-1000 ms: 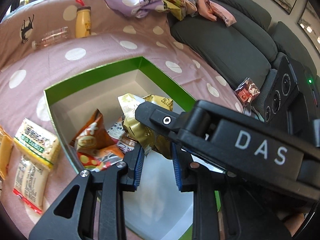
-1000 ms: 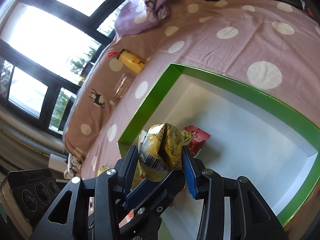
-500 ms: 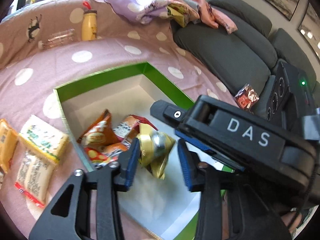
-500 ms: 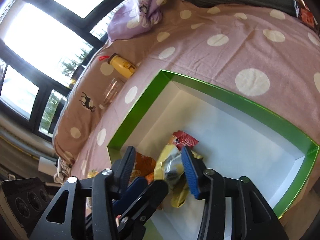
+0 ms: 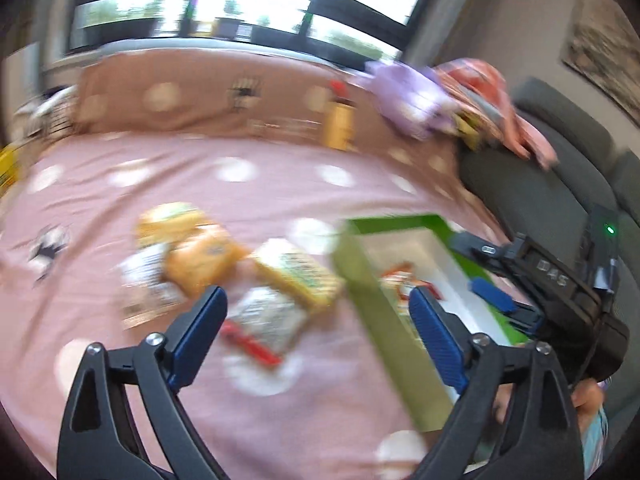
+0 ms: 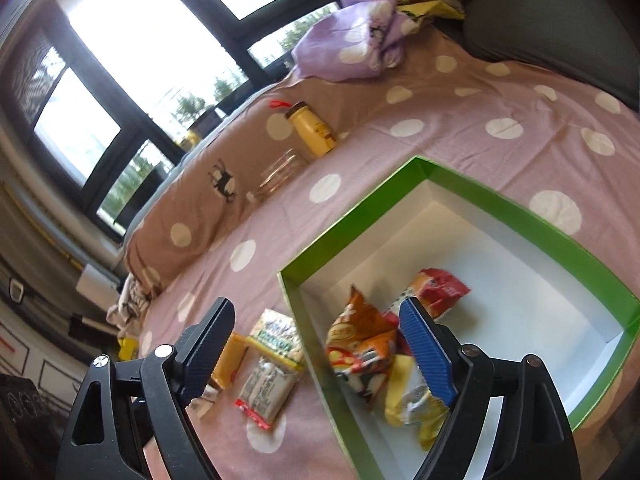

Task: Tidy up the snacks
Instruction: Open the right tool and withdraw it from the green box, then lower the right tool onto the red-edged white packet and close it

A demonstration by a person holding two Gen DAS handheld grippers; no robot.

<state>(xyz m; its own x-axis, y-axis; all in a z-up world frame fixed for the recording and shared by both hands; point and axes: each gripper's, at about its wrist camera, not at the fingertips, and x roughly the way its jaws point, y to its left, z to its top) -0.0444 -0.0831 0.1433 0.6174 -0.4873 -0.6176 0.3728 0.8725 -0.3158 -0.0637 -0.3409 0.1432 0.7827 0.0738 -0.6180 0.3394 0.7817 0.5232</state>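
Both grippers have let go of the yellow packet [image 6: 416, 400], which now lies inside the green box [image 6: 360, 216] near its near-left corner, beside the orange packet [image 6: 356, 340]. Left gripper [image 5: 316, 332] has swung left over loose snack packets [image 5: 280, 280] on the bed [image 5: 120, 360], fingers opening wide, nothing between. Right gripper [image 6: 320, 340] straddles the box wall, fingers opening, empty.

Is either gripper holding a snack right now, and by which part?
Nothing is held. The left gripper and right gripper are both opening, with nothing gripped; the yellow snack packet lies in the green box.
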